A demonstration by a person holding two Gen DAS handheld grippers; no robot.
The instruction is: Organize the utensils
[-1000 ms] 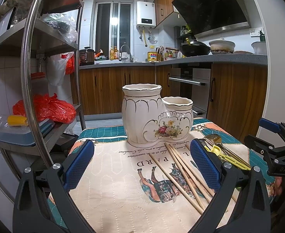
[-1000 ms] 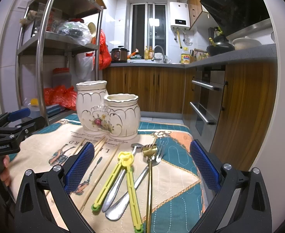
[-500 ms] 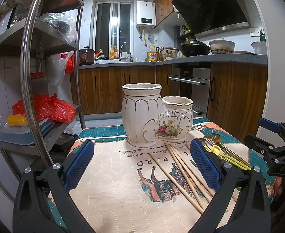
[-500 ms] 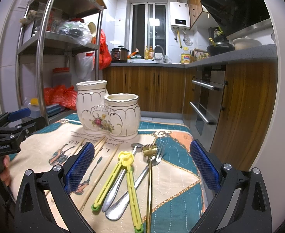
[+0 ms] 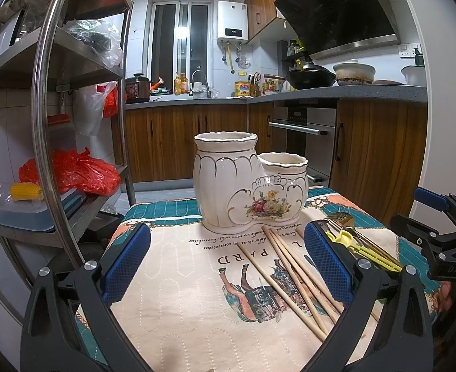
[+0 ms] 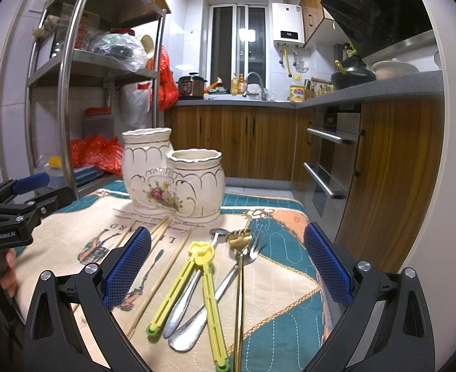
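Observation:
A white ceramic two-cup utensil holder (image 5: 246, 183) (image 6: 172, 173) with a flower print stands at the far side of the tablecloth. Several wooden chopsticks (image 5: 293, 272) (image 6: 163, 266) lie flat in front of it. To their right lie yellow training chopsticks (image 6: 197, 282) (image 5: 361, 248), silver spoons (image 6: 194, 322), a gold utensil (image 6: 239, 279) and a silver fork (image 6: 254, 248). My left gripper (image 5: 228, 263) hovers open above the cloth, left of the wooden chopsticks. My right gripper (image 6: 228, 266) is open low over the yellow chopsticks and spoons. Nothing is held.
The small table carries a teal and cream printed cloth (image 5: 178, 297). A steel shelf rack (image 5: 42, 99) with bags and boxes stands close on the left. Wooden cabinets and an oven (image 6: 330, 158) are behind and to the right. A hand (image 6: 9, 276) holds the left gripper's handle.

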